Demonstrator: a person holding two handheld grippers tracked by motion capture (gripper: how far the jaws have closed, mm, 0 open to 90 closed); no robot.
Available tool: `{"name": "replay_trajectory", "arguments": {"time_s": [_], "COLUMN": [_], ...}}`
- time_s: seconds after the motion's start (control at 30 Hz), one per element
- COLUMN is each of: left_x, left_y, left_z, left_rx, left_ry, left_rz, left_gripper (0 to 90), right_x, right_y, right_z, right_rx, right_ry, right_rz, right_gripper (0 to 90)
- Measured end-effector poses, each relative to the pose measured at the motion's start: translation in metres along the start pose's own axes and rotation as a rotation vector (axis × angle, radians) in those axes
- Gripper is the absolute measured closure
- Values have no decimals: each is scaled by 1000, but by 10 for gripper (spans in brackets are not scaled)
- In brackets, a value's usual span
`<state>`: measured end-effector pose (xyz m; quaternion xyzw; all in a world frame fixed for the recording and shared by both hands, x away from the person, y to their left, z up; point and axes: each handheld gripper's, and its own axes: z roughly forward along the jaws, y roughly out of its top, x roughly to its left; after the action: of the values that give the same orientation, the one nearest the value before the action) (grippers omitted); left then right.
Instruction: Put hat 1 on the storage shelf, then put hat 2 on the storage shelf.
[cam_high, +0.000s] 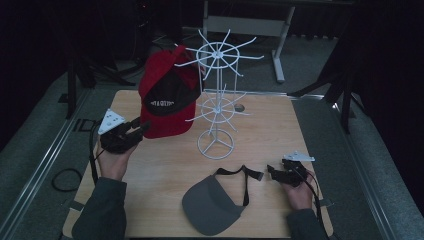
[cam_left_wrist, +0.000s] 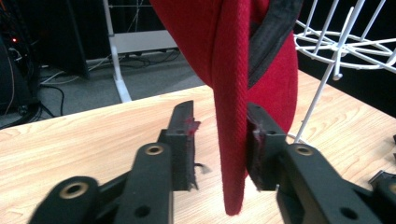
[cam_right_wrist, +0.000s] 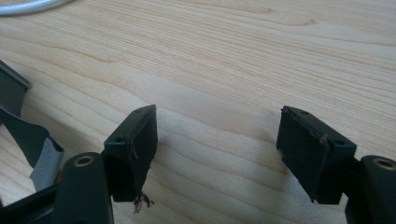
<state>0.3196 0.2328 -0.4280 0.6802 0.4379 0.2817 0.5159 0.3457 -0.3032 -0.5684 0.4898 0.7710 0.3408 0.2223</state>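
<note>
The high view looks forward and down from above the person's side onto the whole table (cam_high: 165, 170); the left gripper view sits low and close, facing level across the tabletop at the red cap (cam_left_wrist: 243, 70) and the white wire rack (cam_left_wrist: 345, 42), both shared with the high view; the right gripper view tilts down, very near the wood, catching a grey strap (cam_right_wrist: 28, 135).

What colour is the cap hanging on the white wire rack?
Red with a black front panel, clearest in the high view.

A red cap (cam_high: 167, 95) hangs on the white wire rack (cam_high: 216, 100), the left gripper (cam_high: 134, 131) at its brim.
</note>
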Motion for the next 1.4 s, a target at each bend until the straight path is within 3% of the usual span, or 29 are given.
{"name": "replay_trajectory", "arguments": {"time_s": [0.33, 0.8, 1.1, 1.4], "left_x": [4, 12, 11, 9], "left_y": [4, -7, -16, -30], "left_z": [-16, -20, -20, -16], "left_rx": [-41, 34, 50, 81], "left_ry": [-10, -25, -34, -29], "left_rz": [-18, -21, -16, -18], "left_gripper": [579, 576, 589, 589], "right_x": [0, 0, -1, 6], "right_y": [0, 0, 0, 10], "right_z": [0, 0, 0, -1], "right_rx": [-1, 1, 3, 77], "right_ry": [-1, -1, 9, 13], "right_rz": [1, -1, -12, -25], "right_gripper": [290, 289, 291, 377]}}
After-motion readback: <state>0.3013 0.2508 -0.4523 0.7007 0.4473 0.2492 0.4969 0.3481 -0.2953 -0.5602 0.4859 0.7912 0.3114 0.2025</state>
